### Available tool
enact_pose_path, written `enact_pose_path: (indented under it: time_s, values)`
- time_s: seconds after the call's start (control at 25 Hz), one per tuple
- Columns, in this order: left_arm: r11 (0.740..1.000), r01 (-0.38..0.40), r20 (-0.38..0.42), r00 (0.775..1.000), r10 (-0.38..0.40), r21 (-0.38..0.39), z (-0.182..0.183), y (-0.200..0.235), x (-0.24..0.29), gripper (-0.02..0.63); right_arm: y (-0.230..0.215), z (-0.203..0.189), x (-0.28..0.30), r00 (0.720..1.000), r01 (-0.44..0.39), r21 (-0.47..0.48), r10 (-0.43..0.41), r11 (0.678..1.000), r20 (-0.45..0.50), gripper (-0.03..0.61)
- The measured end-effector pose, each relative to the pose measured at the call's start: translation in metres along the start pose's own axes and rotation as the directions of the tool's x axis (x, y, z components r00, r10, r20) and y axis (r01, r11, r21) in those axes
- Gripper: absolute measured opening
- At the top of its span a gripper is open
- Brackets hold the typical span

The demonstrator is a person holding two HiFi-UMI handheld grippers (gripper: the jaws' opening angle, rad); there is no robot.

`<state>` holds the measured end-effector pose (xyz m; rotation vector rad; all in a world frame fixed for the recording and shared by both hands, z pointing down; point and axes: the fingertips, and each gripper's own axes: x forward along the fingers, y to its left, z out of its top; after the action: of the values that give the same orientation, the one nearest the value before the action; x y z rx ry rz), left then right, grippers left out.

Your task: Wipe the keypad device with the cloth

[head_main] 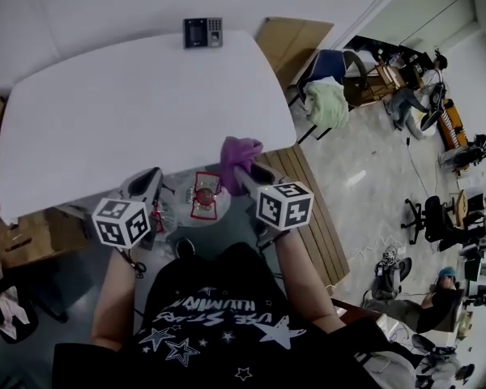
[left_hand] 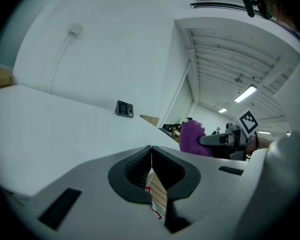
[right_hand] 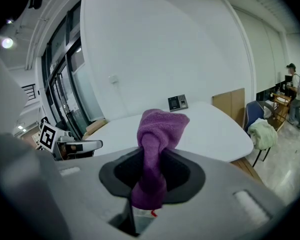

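Observation:
The dark keypad device [head_main: 203, 32] stands at the far edge of the white table [head_main: 105, 112]; it also shows small in the left gripper view [left_hand: 124, 108] and the right gripper view [right_hand: 178, 102]. My right gripper [head_main: 241, 167] is shut on a purple cloth [head_main: 239, 154], whose bunched end sticks up past the jaws [right_hand: 157, 134]. It hovers over the table's near edge, far from the device. My left gripper [head_main: 150, 181] is shut with nothing in it [left_hand: 151, 156], low at the near edge, to the left of the right one.
A round stool with a red-marked object [head_main: 202, 199] stands between the grippers below the table edge. A wooden board [head_main: 292, 39] leans behind the table's right corner. A blue chair with a pale green cloth [head_main: 327, 102] stands at right, with office chairs and people beyond.

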<state>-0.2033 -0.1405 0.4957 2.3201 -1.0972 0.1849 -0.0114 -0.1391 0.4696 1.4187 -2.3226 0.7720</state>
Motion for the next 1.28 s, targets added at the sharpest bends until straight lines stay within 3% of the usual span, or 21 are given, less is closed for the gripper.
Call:
enact_pose_path:
  time_s: [0.28, 0.72, 1.28]
  values:
    - [1.000, -0.005, -0.016, 1.000, 0.005, -0.014, 0.000, 0.015, 0.009, 0.008, -0.020, 0.008, 0.016, 1.000, 0.020, 0.034, -0.021, 0.999, 0.013, 0.095]
    - [0.988, -0.144, 0.025, 0.989, 0.145, -0.056, 0.026, 0.054, 0.030, 0.008, -0.033, 0.041, 0.081, 0.993, -0.114, -0.029, 0.113, 0.993, -0.032, 0.096]
    - [0.961, -0.261, 0.016, 0.965, 0.263, -0.092, 0.089, 0.063, 0.158, 0.008, -0.155, 0.138, 0.172, 0.975, -0.213, -0.025, 0.211, 0.977, -0.070, 0.095]
